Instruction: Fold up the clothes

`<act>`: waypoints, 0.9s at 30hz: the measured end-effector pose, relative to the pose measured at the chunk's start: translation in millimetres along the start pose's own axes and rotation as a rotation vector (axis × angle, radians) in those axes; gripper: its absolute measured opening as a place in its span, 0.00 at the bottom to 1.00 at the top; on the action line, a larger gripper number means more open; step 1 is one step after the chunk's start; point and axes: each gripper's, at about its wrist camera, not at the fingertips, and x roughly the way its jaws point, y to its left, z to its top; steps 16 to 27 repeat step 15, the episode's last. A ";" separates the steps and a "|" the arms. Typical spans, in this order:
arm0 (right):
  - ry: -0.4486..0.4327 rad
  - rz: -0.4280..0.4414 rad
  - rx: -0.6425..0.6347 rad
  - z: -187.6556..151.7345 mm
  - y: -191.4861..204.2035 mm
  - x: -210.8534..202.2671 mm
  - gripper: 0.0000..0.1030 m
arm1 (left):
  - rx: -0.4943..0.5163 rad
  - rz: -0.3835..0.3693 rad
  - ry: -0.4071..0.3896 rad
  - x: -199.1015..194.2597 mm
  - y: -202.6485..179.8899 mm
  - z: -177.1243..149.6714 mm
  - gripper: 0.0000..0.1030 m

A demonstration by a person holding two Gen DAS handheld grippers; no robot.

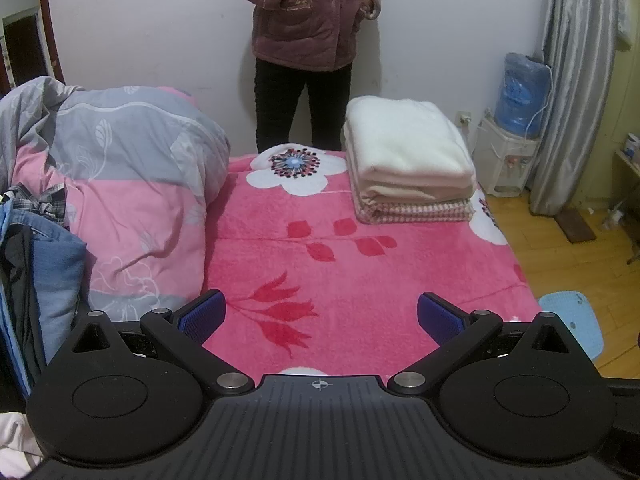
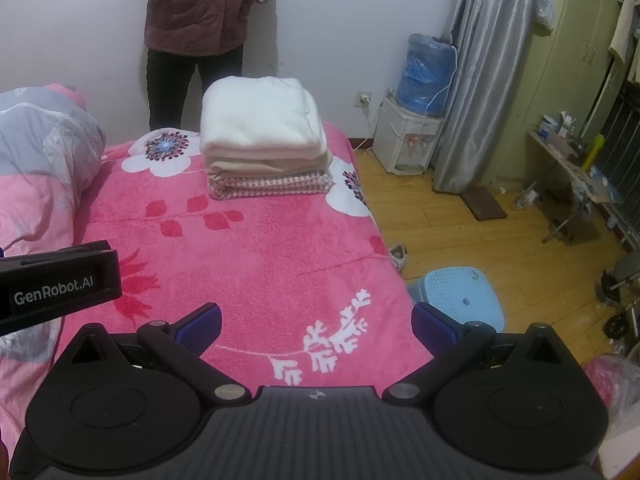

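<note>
A stack of folded clothes (image 1: 408,164) (image 2: 264,140), white on top, beige and pink check below, sits at the far right of the pink floral bed cover (image 1: 352,264) (image 2: 256,256). A heap of unfolded clothes (image 1: 36,240), denim and plaid, lies at the left edge of the left wrist view. My left gripper (image 1: 320,314) hovers open over the bare cover, nothing between its blue pads (image 1: 202,316). My right gripper (image 2: 316,324) is open too, above the cover near the bed's right edge. The left gripper's black body (image 2: 60,284) shows at the left of the right wrist view.
A grey and pink duvet (image 1: 120,184) is bunched at the left of the bed. A person in a purple padded jacket (image 1: 304,16) stands behind the bed by the wall. A blue stool (image 2: 464,296), a water dispenser (image 2: 412,132) and a cluttered side table (image 2: 576,168) stand on the wooden floor at right.
</note>
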 end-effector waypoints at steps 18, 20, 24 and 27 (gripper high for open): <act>0.006 -0.002 0.002 -0.7 -1.1 2.0 1.00 | 0.004 -0.005 0.011 1.4 -2.4 -0.9 1.00; 0.006 -0.002 0.002 -0.7 -1.1 2.0 1.00 | 0.004 -0.005 0.011 1.4 -2.4 -0.9 1.00; 0.006 -0.002 0.002 -0.7 -1.1 2.0 1.00 | 0.004 -0.005 0.011 1.4 -2.4 -0.9 1.00; 0.006 -0.002 0.002 -0.7 -1.1 2.0 1.00 | 0.004 -0.005 0.011 1.4 -2.4 -0.9 1.00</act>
